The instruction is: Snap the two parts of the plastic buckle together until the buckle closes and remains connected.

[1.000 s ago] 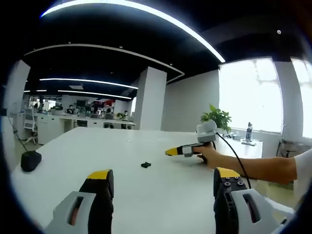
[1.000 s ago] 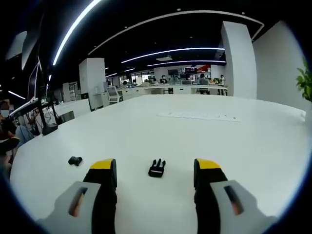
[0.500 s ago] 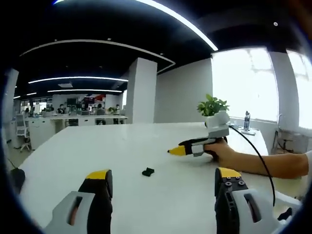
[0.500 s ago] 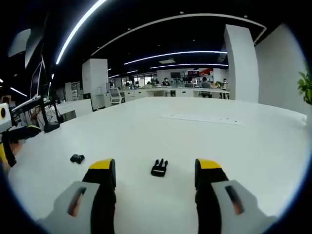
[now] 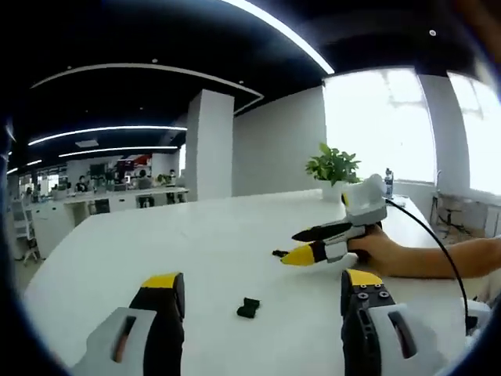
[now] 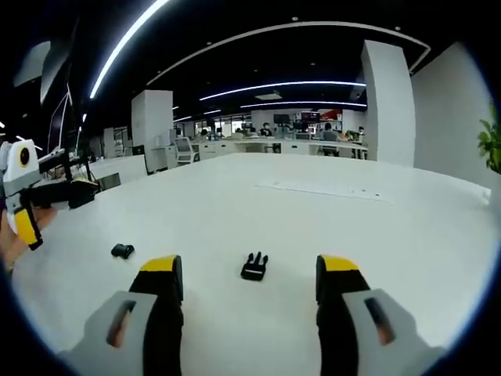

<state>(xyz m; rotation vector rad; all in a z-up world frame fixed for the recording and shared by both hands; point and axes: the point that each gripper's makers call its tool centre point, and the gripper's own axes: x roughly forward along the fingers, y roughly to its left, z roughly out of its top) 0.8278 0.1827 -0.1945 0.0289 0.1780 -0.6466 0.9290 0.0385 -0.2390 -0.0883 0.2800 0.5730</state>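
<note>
In the right gripper view, the right gripper (image 6: 249, 274) hovers above the white table (image 6: 376, 227) with its jaws spread wide, and the pronged buckle part (image 6: 254, 266) lies on the tabletop between and just ahead of them. The socket buckle part (image 6: 121, 251) lies apart to that view's left, near the left gripper (image 6: 27, 223). In the left gripper view, the left gripper (image 5: 254, 296) is likewise spread apart and holds nothing, with the socket buckle part (image 5: 249, 308) lying between its jaws.
</note>
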